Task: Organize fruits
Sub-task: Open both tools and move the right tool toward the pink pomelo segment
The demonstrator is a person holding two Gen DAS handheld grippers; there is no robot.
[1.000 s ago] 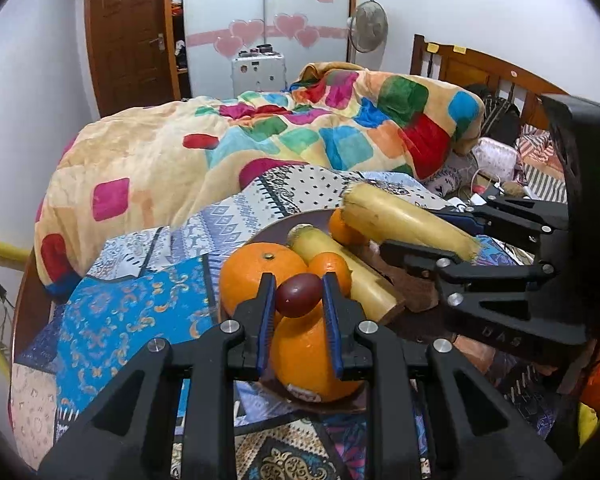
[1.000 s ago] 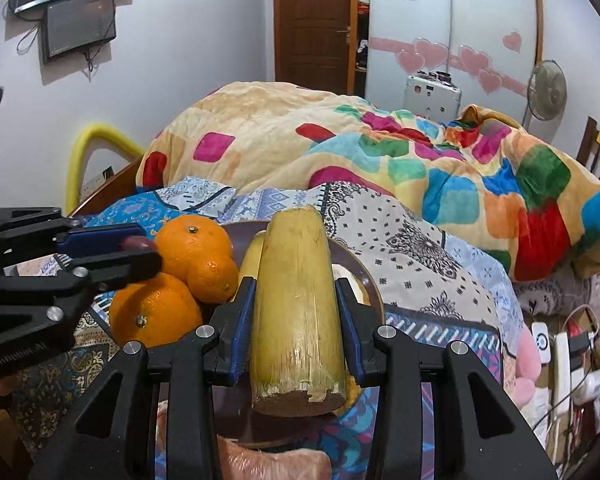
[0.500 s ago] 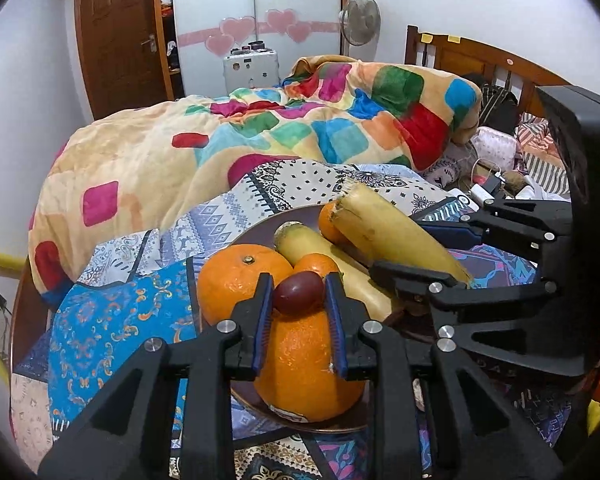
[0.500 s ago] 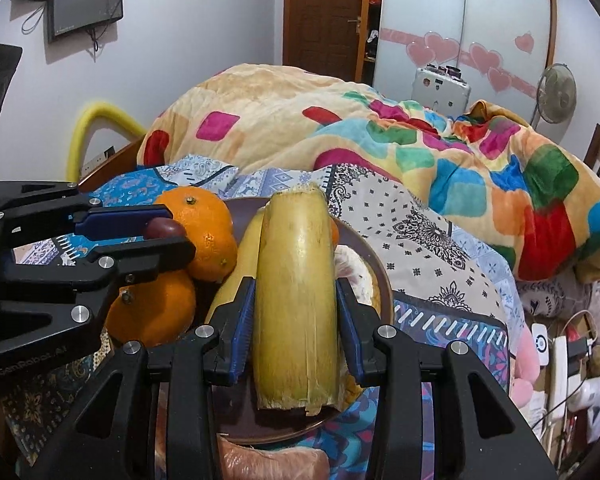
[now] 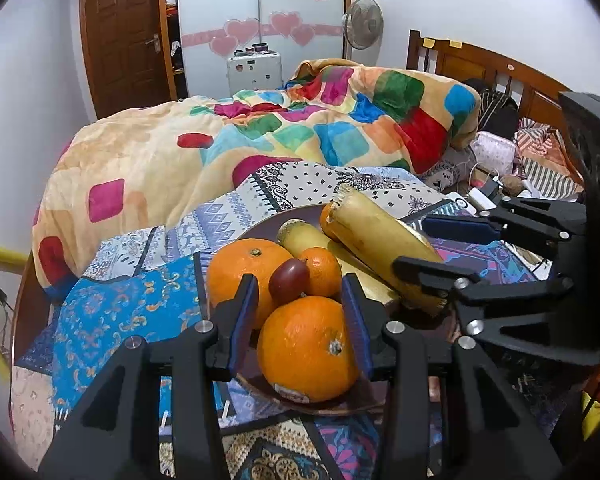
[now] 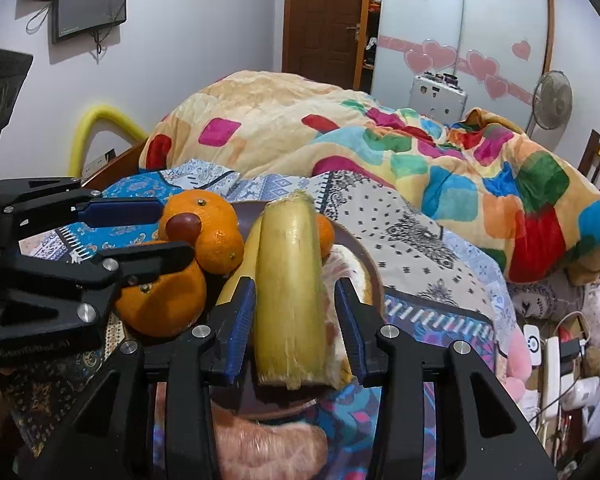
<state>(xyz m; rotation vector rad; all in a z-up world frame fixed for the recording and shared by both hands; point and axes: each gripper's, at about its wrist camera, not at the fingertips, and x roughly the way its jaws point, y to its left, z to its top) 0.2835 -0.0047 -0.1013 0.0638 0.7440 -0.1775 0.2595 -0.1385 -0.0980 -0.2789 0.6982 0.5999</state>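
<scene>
A dark brown plate [image 5: 268, 224] on the bed holds three oranges [image 5: 306, 348], a small dark red fruit [image 5: 288, 275] resting on them, and two yellow cane-like pieces [image 5: 380, 240]. My left gripper [image 5: 300, 292] is open, its jaws apart on either side of the near orange, the red fruit just beyond its tips. My right gripper [image 6: 296, 292] is open, its jaws a little clear of the upper yellow piece [image 6: 290, 292], which lies on the plate [image 6: 368, 276]. The red fruit also shows in the right wrist view [image 6: 182, 226].
A patterned cloth [image 5: 120, 292] covers the bed under the plate. A bulky colourful quilt [image 5: 260, 136] lies behind. A wooden headboard [image 5: 492, 64] and chargers and cables [image 6: 556, 352] are at the right. A wrapped pink item [image 6: 268, 448] lies below the plate.
My left gripper has opened and let go of the red fruit, which now rests on the oranges. My right gripper has opened, leaving the yellow piece on the plate.
</scene>
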